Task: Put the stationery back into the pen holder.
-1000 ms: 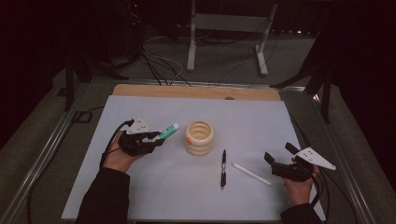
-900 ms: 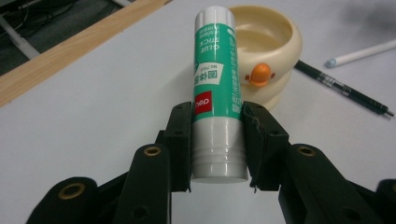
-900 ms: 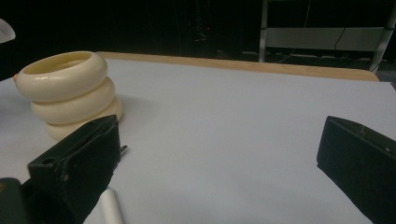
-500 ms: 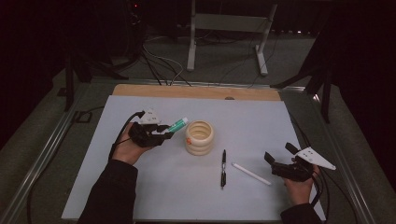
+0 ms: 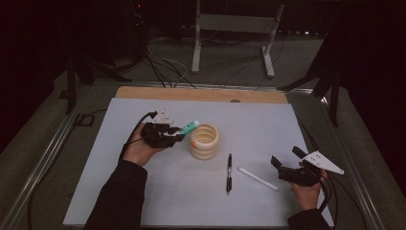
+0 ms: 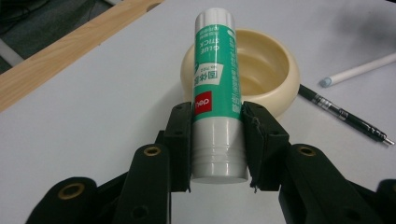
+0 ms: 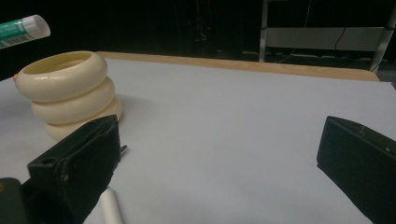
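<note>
My left gripper point(image 5: 176, 132) point(image 6: 217, 140) is shut on a green-and-white glue stick point(image 6: 215, 84) point(image 5: 187, 128), gripping its lower half. The stick's cap end hangs just left of and above the rim of a cream ribbed holder point(image 5: 204, 141) point(image 6: 261, 79) point(image 7: 67, 93). The stick's tip point(image 7: 23, 29) also shows in the right gripper view. My right gripper point(image 5: 283, 165) point(image 7: 219, 158) rests low at the right of the sheet, jaws wide apart, nothing between them. A black pen point(image 5: 229, 173) point(image 6: 343, 114) and a white pen point(image 5: 257, 178) point(image 6: 359, 70) point(image 7: 109, 205) lie on the white sheet point(image 5: 249, 120) between holder and right gripper.
A wooden strip point(image 5: 201, 94) runs along the sheet's far edge. Metal rails point(image 5: 52, 143) border the table. A stand point(image 5: 230, 33) and cables point(image 5: 163, 67) sit on the floor beyond.
My left gripper has carried the glue stick to the right and slightly away, bringing its tip up to the holder's rim. The right gripper has stayed put.
</note>
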### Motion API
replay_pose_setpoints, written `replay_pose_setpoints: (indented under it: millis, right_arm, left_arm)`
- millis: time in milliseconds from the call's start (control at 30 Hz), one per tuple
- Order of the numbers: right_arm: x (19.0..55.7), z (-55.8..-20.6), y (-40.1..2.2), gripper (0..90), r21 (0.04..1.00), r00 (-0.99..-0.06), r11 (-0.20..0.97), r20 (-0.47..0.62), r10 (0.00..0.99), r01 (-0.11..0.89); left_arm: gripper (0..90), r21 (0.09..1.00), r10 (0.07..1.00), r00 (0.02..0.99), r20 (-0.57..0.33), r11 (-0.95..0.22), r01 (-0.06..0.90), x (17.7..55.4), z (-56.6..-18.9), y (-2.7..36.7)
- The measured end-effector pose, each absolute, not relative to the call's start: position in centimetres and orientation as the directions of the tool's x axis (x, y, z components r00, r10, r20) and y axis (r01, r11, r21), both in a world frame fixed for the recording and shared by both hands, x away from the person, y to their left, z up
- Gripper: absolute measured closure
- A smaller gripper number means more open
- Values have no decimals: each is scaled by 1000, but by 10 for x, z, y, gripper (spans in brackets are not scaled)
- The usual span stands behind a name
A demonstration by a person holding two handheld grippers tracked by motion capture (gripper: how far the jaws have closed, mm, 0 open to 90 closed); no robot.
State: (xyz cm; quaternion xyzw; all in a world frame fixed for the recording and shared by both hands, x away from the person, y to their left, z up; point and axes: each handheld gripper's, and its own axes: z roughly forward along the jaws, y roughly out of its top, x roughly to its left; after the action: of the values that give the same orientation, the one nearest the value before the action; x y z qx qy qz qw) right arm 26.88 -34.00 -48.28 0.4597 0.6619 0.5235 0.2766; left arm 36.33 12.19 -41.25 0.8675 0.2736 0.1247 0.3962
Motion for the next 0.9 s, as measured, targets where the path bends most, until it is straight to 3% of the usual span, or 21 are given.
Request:
replay_pose_setpoints:
  millis: [900]
  right_arm:
    - [269,-483,-341,2,947,-422,26,118,899,319]
  left_arm:
    - [654,732,538,842,-31,-562,386,376,-418,92]
